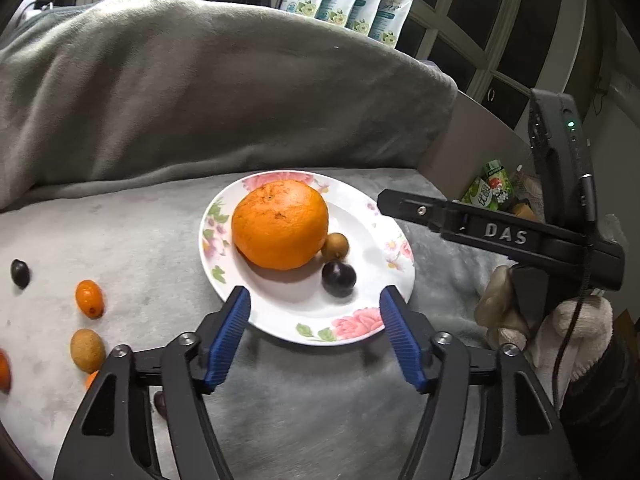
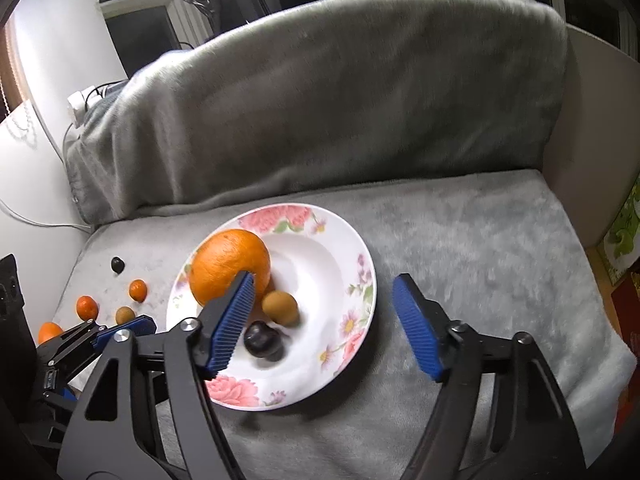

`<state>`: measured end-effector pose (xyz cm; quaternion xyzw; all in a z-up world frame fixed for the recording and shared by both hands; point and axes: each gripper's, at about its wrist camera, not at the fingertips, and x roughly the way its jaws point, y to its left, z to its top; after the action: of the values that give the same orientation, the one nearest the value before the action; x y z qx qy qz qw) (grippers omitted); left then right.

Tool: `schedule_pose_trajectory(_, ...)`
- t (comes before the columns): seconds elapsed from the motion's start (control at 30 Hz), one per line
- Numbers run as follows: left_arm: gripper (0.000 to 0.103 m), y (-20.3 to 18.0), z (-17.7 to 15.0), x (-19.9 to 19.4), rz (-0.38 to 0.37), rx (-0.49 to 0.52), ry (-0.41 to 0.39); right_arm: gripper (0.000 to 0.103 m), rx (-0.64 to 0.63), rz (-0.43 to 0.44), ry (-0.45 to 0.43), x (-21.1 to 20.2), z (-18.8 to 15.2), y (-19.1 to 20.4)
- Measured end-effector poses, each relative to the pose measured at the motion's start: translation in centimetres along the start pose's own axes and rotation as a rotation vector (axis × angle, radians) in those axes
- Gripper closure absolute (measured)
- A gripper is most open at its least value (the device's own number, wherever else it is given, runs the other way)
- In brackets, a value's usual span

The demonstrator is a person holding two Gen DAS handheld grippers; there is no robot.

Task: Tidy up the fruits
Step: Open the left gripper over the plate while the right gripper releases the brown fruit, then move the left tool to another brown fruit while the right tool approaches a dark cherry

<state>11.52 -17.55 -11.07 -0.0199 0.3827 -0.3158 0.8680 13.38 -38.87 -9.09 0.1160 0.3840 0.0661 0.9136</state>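
A white flowered plate (image 1: 372, 300) (image 2: 340, 264) lies on the grey blanket and holds a big orange (image 1: 280, 224) (image 2: 224, 264), a small brown fruit (image 1: 335, 246) (image 2: 280, 307) and a dark plum (image 1: 339, 279) (image 2: 264, 340). My left gripper (image 1: 315, 312) is open and empty at the plate's near rim. My right gripper (image 2: 324, 300) is open and empty above the plate's right half. Left of the plate lie a kumquat (image 1: 89, 298) (image 2: 137, 290), a brown fruit (image 1: 87, 350) (image 2: 125, 314), a dark fruit (image 1: 20, 273) (image 2: 117, 265) and more orange fruits (image 2: 87, 306).
The grey blanket-covered backrest (image 1: 200, 92) (image 2: 340, 100) rises behind the plate. The right gripper's black body and gloved hand (image 1: 560, 320) are at the right of the left wrist view. Snack packs (image 1: 490, 186) lie beyond the seat's right edge.
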Motion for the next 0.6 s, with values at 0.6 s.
schedule_pose_trajectory(0.6, 0.032, 1.5, -0.2, -1.9, 0.025, -0.022, -0.021, 0.019, 0.005, 0.034, -0.071, -2.9, 0.1, 1.7)
